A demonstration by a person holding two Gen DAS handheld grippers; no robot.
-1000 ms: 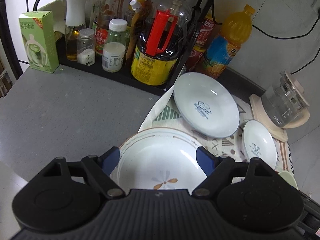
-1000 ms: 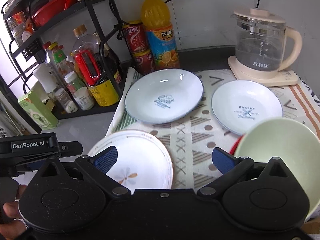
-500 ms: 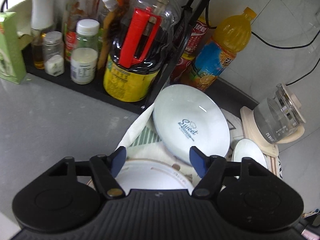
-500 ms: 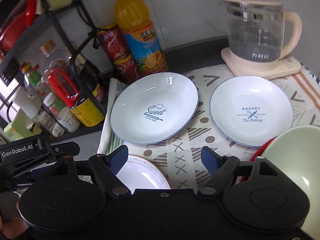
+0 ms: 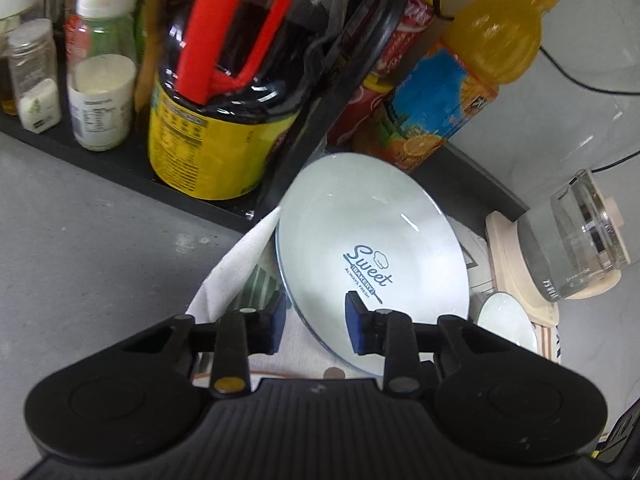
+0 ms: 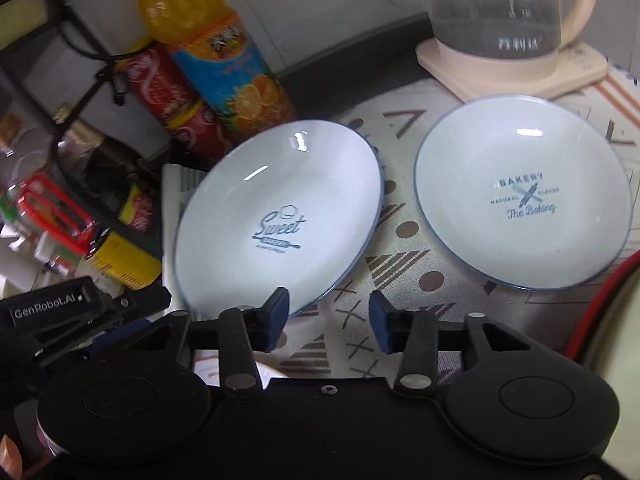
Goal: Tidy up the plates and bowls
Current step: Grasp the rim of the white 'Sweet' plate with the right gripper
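Left hand-held gripper (image 5: 316, 322) has its jaws straddling the near rim of the "Sweet Bakery" plate (image 5: 372, 256): one blue pad outside at 9 o'clock, one over the bowl face at 3. Jaws have just been closing, rim is between them, pads not yet pressing as far as I can see, so call it released.

Right hand-held gripper (image 6: 328, 320) also just been closing, nothing between the pads but patterned cloth (image 6: 404, 264); released. Its left pad sits just beside that same plate's edge.

Plate lies at 12 o'clock from your left gripper, at 11 from your right, leaning on the cloth near the black rack (image 5: 224, 200). Left is nearer, so I'd take it with left.

Second plate, "Bakery" print (image 6: 520, 200), at 1 o'clock from the right, flat on the cloth.

Both are round, shallow, glazed white with thin blue rims: slick, so I'd bite deep.
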